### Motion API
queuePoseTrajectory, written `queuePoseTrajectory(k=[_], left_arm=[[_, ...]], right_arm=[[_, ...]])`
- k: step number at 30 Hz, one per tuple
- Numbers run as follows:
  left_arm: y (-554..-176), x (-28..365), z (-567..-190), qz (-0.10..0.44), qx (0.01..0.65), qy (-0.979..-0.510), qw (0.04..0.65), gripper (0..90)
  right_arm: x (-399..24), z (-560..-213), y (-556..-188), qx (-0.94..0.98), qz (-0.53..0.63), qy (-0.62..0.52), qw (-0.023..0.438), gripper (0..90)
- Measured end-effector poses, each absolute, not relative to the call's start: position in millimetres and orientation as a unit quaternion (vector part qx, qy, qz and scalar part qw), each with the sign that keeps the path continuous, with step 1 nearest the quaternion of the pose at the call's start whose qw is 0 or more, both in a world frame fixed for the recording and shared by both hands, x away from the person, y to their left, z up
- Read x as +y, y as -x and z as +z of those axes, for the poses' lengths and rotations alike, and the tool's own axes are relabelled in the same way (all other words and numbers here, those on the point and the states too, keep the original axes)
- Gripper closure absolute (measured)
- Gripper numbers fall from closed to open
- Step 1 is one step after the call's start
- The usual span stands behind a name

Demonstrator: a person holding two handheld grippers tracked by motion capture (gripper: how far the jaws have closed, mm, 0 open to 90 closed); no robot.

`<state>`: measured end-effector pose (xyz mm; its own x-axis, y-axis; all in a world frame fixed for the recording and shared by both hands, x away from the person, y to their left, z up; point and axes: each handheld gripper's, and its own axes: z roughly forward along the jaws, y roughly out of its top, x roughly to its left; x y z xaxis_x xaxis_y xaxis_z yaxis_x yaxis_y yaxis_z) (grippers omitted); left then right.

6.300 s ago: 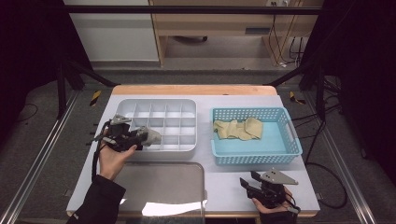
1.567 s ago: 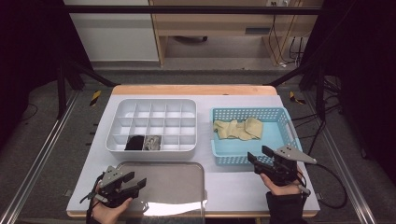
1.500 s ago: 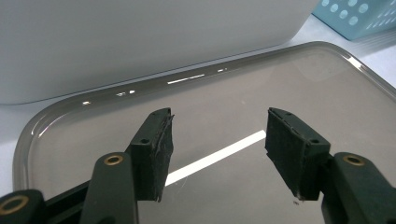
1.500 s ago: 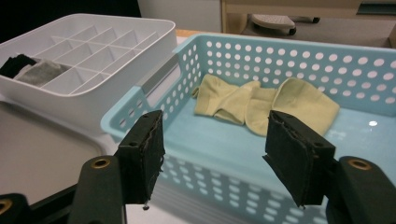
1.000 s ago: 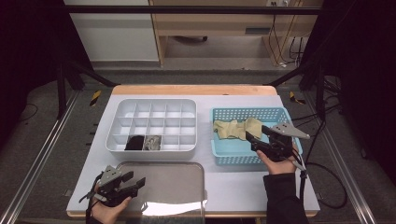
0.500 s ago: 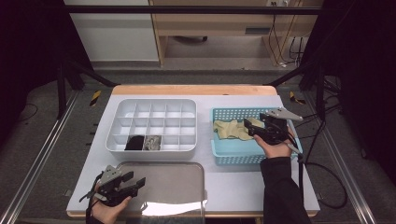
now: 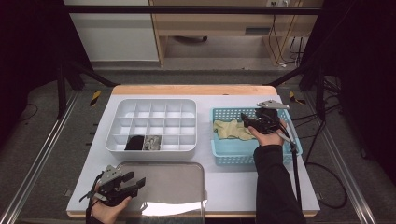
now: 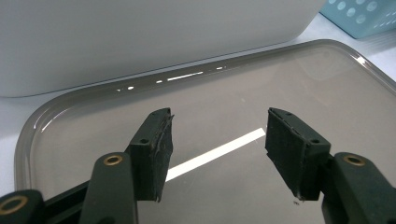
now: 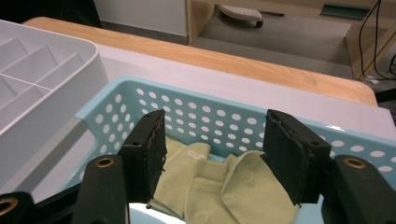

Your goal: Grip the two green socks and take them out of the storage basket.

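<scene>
The right gripper (image 7: pixel 246 120) has moved from the table's near edge up over the blue basket (image 7: pixel 224 154), and its jaws have just been closing a little, with nothing between them yet.

The white table (image 7: pixel 233 186) holds a white box with many little rooms (image 7: pixel 154 105); two front rooms hold a black thing (image 7: pixel 135 143) and a grey thing (image 7: pixel 152 142), too small to make out. The shiny tray (image 7: pixel 187 186) lies in front, cut off at the bottom. The basket keeps the yellow-green socks (image 9: pixel 224 186) together, so they are easy to grab. The right jaws are spread above the socks, ready to pinch one, I think; how many socks there are is hard to tell. The left gripper (image 7: pixel 133 184) waits over the tray, jaws spread and holding nothing.
</scene>
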<state>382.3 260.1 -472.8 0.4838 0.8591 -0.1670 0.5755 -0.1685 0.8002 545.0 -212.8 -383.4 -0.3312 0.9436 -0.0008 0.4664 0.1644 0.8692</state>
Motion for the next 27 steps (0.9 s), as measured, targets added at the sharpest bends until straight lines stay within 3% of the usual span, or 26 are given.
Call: queuePoseTrajectory(k=[18,27], left_arm=[[-383,259,-474,0.162,0.478,-0.750,0.426,40.5],[-383,259,-475,0.161,0.479,-0.751,0.425,40.5]], right_arm=[[-207,-424,-572,0.723,0.362,-0.525,0.265,41.1],[-203,-439,-579,0.735,0.342,-0.526,0.256,36.1]])
